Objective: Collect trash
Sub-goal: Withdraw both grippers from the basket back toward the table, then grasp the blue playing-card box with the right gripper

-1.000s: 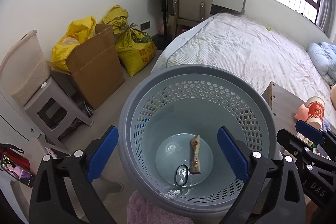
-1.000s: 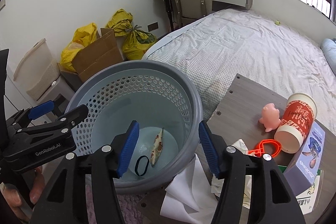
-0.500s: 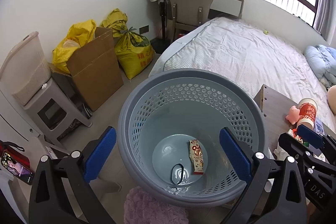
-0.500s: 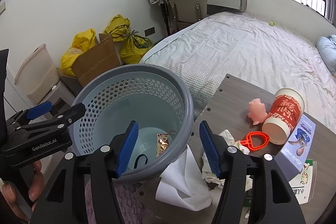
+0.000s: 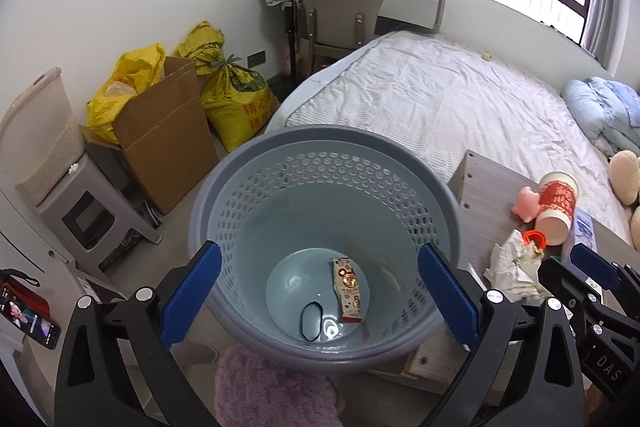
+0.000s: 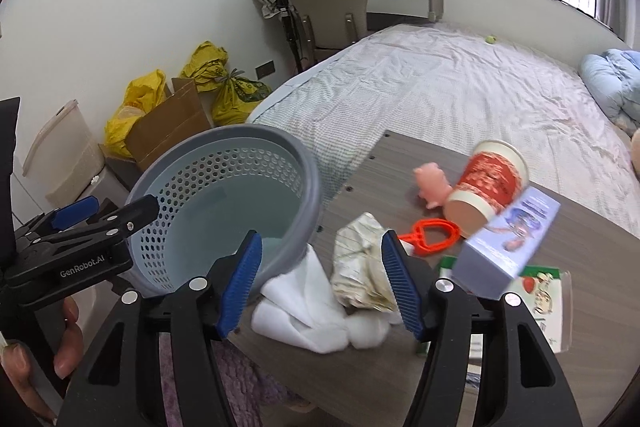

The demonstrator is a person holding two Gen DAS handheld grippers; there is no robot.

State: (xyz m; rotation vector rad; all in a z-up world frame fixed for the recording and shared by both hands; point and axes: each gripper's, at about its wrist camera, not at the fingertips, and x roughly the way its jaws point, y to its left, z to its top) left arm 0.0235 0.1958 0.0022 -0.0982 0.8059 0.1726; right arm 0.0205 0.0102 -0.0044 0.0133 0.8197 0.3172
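Grey-blue perforated plastic forms the waste basket (image 5: 324, 163), which stands on the floor hard against the corner of the wood-grain table (image 6: 400, 163), its rim just beside the table edge. The bed (image 6: 460, 87) runs along the table's far side; open floor lies to the basket's left before the cardboard box (image 5: 168, 131) and yellow sacks (image 5: 236, 99).

The left gripper (image 5: 320, 295) hangs over the basket mouth, jaws spread wide and empty. The right gripper (image 6: 320, 283) hovers over the table edge, jaws about half open and holding nothing; a crumpled paper wad (image 6: 360, 263) and a white tissue (image 6: 300, 303) lie on the table between its fingers, untouched.

In the basket's bottom lie a snack wrapper (image 5: 348, 283) and a black hair band (image 5: 311, 321). A red paper cup (image 6: 486, 187) lies tipped beside a pink toy (image 6: 432, 187).
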